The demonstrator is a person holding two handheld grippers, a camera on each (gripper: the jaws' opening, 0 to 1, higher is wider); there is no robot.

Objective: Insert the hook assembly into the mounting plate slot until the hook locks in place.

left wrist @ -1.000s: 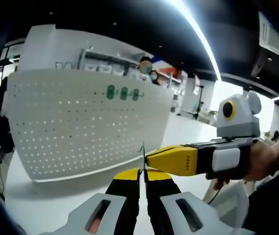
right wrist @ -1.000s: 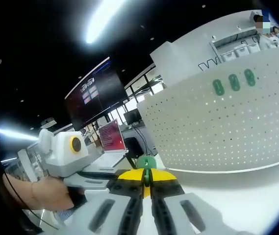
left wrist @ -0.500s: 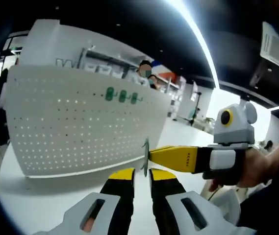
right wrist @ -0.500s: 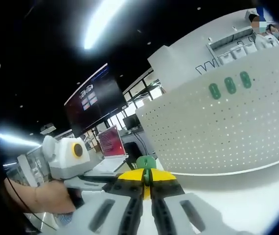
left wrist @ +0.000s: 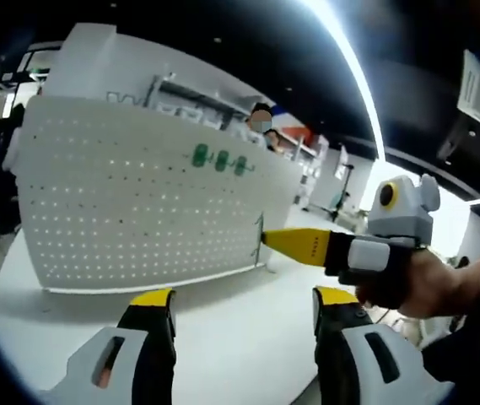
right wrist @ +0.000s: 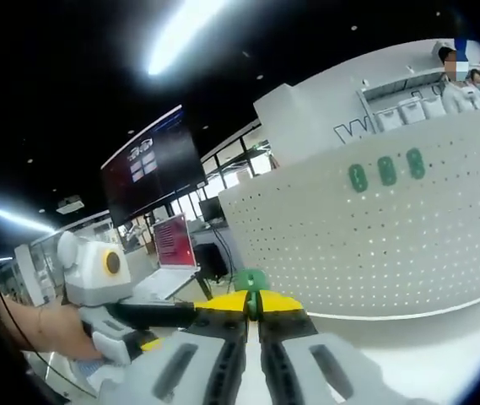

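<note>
now the left claw point(left wrist: 244, 305) has sprung wide apart, letting go of the hook point(right wrist: 250, 279); right claw point(right wrist: 252, 303) stays clamped on it before the pegboard point(left wrist: 138, 211).

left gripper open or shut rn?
Open. In the left gripper view the left gripper has its yellow-tipped jaws wide apart, nothing between them; the right gripper holds the hook beyond.

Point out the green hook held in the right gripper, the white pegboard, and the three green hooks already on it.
green hook point(right wrist: 250, 279), right gripper view, its rounded top.
white pegboard point(left wrist: 130, 211), left gripper view, bare perforated face.
three green hooks point(right wrist: 386, 170), right gripper view, middle hook.
</note>
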